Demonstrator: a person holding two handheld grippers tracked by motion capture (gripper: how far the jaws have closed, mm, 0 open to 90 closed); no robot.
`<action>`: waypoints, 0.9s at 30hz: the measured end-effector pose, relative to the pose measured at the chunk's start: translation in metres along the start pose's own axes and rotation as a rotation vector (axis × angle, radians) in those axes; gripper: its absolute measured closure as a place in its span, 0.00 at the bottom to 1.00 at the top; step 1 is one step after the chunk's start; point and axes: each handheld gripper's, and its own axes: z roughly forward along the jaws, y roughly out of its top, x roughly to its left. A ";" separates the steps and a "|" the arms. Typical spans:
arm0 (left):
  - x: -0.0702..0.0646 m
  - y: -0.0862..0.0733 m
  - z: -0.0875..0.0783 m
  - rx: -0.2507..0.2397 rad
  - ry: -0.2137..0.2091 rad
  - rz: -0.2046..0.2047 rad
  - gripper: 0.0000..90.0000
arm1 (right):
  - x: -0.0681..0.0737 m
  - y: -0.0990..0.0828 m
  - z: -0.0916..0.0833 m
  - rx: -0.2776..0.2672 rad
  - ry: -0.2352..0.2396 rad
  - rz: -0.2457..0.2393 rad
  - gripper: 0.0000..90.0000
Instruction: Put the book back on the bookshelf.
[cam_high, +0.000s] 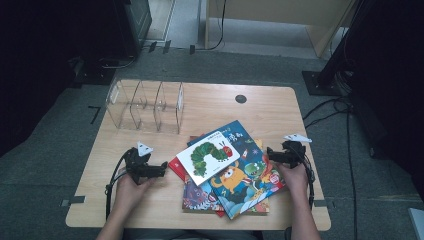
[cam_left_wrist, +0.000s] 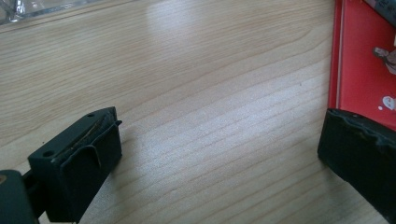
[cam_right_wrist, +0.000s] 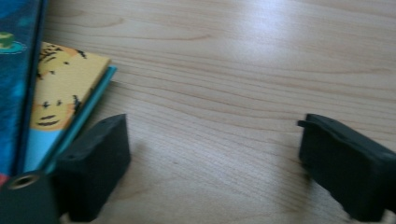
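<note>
A loose pile of picture books lies at the front middle of the wooden table (cam_high: 210, 102). On top is a white book with a green caterpillar (cam_high: 207, 156), over a blue book with an orange monster (cam_high: 240, 172) and a red book (cam_high: 176, 165). My left gripper (cam_high: 161, 170) rests on the table just left of the pile, open, nothing between its jaws. In the left gripper view the gripper (cam_left_wrist: 219, 158) has bare wood between its jaws, and the red book (cam_left_wrist: 364, 60) lies by the right jaw. My right gripper (cam_high: 272, 156) stands open at the pile's right edge. In the right gripper view the gripper (cam_right_wrist: 215, 172) spans bare wood beside book edges (cam_right_wrist: 60, 102).
A clear acrylic rack with upright dividers (cam_high: 145, 106) stands at the back left of the table. A dark round cable hole (cam_high: 241, 99) sits near the back edge. Cables and dark equipment lie on the floor around the table.
</note>
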 end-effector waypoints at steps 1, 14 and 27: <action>0.000 0.000 0.000 0.000 0.000 0.000 0.00 | 0.000 0.000 0.000 0.000 0.000 0.000 0.12; 0.003 0.011 -0.016 0.066 -0.075 -0.011 0.58 | 0.009 0.002 -0.039 -0.080 0.113 0.012 0.60; -0.003 0.051 -0.014 0.036 -0.249 0.051 0.91 | 0.066 -0.001 -0.060 -0.044 0.307 -0.061 0.97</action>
